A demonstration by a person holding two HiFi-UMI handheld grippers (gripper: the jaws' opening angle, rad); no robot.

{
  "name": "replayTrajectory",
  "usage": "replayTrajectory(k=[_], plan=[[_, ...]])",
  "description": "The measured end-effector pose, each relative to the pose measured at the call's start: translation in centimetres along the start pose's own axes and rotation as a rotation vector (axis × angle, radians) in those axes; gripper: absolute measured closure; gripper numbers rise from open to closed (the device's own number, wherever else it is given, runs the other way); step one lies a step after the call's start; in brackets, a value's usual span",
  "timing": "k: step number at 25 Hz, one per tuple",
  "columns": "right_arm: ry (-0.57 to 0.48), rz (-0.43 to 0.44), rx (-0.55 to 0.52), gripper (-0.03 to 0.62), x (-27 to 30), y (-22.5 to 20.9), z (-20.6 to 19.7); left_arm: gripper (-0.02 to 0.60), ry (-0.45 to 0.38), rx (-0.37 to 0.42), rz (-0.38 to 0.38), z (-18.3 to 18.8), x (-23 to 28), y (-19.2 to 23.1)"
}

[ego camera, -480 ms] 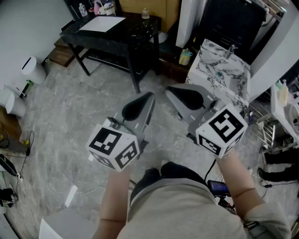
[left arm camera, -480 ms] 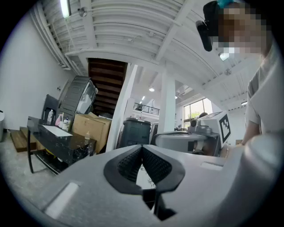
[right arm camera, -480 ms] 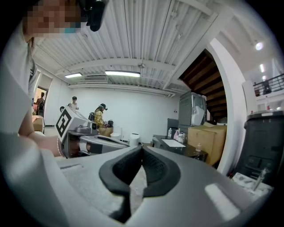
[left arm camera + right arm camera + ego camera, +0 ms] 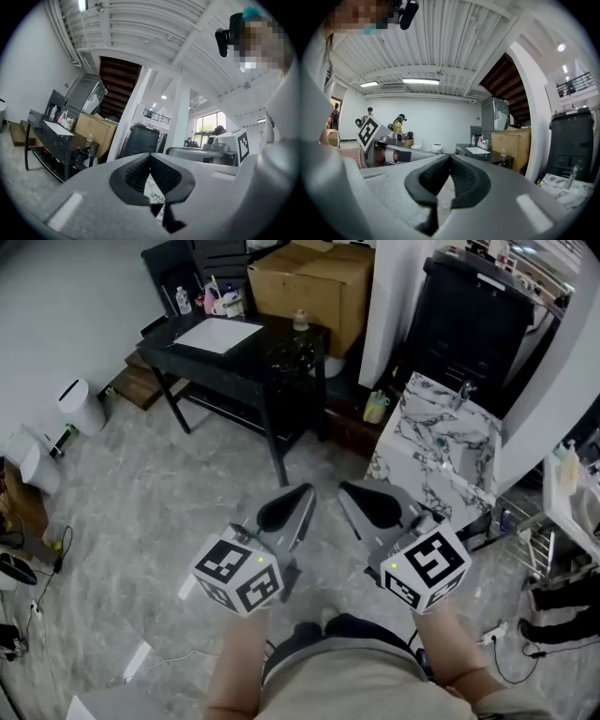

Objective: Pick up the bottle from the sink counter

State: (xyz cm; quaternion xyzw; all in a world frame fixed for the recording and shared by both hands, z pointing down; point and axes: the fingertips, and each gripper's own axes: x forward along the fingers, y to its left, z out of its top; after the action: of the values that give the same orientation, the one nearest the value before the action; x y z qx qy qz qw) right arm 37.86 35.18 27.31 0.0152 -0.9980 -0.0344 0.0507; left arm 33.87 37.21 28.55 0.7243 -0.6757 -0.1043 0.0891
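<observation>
The marble-topped sink counter [image 4: 441, 442] with its faucet [image 4: 461, 392] stands ahead to the right, and its corner shows in the right gripper view [image 4: 562, 185]. I cannot make out a bottle on it. A pale bottle [image 4: 565, 463] stands on a white unit at the far right edge. A small clear bottle [image 4: 301, 321] sits on the black table [image 4: 234, 352]. My left gripper [image 4: 286, 507] and right gripper [image 4: 370, 505] hover side by side over the floor, well short of the counter. Both are shut with nothing between the pads [image 4: 150, 157] [image 4: 450, 158].
A cardboard box [image 4: 314, 282] sits behind the black table, and a dark cabinet [image 4: 478, 329] stands behind the counter. A yellow-green cup [image 4: 377, 407] rests on a low shelf left of the counter. A wire rack [image 4: 530, 521] and cables lie at the right. People stand far off in the right gripper view [image 4: 398, 126].
Both grippers sit lower and nearer to the body in the head view, and the table and counter have slid down in the picture. Both stay shut.
</observation>
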Motion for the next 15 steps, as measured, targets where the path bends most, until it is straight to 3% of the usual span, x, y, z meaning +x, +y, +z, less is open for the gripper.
replayTrajectory(k=[7, 15], plan=[[-0.089, -0.006, 0.09, 0.591, -1.7, -2.1, 0.4, 0.575, 0.013, 0.01, 0.028, -1.0, 1.8, -1.1], [-0.112, 0.023, 0.1, 0.591, -2.3, -4.5, 0.1, 0.575, 0.038, 0.027, 0.056, -2.1, 4.3, -2.3]])
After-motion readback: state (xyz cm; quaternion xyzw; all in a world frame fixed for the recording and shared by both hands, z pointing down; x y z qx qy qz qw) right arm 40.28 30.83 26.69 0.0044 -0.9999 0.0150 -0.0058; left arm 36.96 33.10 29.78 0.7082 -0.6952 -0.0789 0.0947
